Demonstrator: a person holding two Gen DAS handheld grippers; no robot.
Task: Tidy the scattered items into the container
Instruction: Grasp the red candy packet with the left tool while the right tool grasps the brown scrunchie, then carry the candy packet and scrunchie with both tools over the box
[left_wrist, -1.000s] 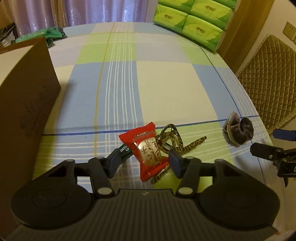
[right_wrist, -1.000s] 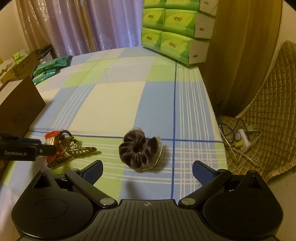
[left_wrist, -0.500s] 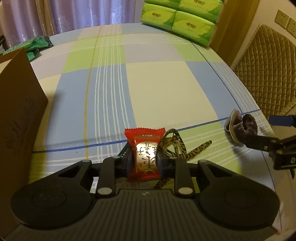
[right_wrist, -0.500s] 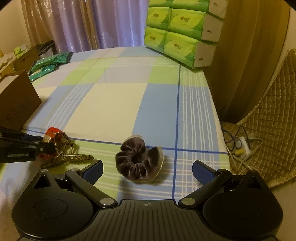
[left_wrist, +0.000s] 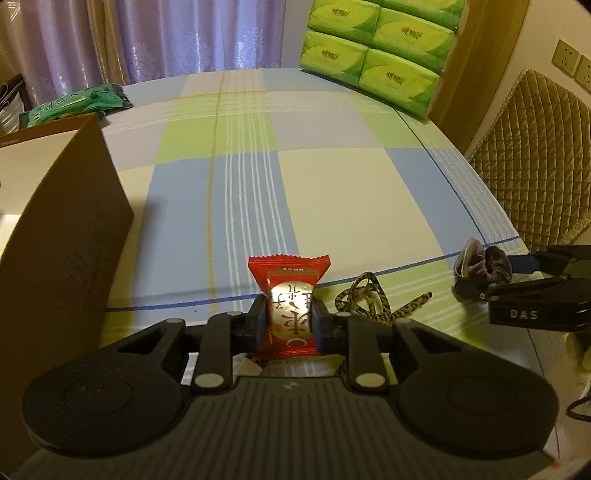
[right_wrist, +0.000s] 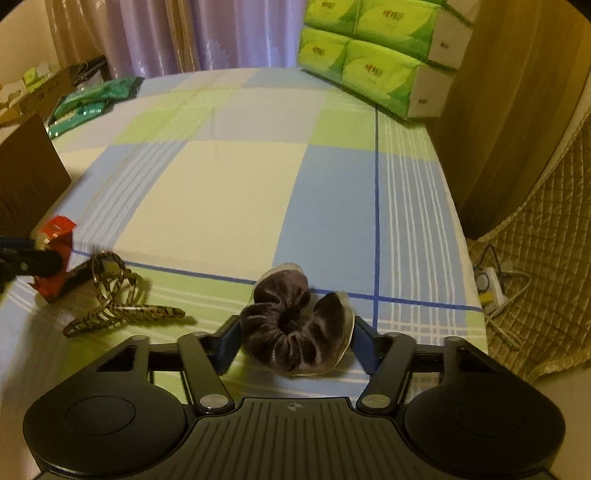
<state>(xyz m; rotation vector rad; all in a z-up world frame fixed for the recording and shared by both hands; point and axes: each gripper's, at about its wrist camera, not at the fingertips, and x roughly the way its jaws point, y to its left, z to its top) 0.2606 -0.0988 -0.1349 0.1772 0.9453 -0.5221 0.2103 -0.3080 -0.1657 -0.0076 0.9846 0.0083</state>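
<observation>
A red candy packet (left_wrist: 290, 306) stands upright between the pads of my left gripper (left_wrist: 290, 326), which is shut on it just above the checked tablecloth. In the right wrist view the same packet (right_wrist: 55, 236) shows at the left edge. A leopard-print hair clip (left_wrist: 369, 299) (right_wrist: 118, 299) lies loose on the cloth beside it. My right gripper (right_wrist: 295, 343) has both pads against the sides of a dark velvet scrunchie (right_wrist: 291, 325) (left_wrist: 484, 262). The brown cardboard box (left_wrist: 55, 240) (right_wrist: 26, 184) stands at the left; its inside is hidden.
Stacked green tissue packs (left_wrist: 376, 55) sit at the table's far right corner and green packets (left_wrist: 74, 103) at the far left. A quilted chair (left_wrist: 535, 147) stands just past the right table edge. A power strip with cables (right_wrist: 487, 284) lies on the floor.
My left gripper closed on the red packet and raised it off the cloth. The right gripper moved forward, and its wide-open fingers closed in on the scrunchie.
</observation>
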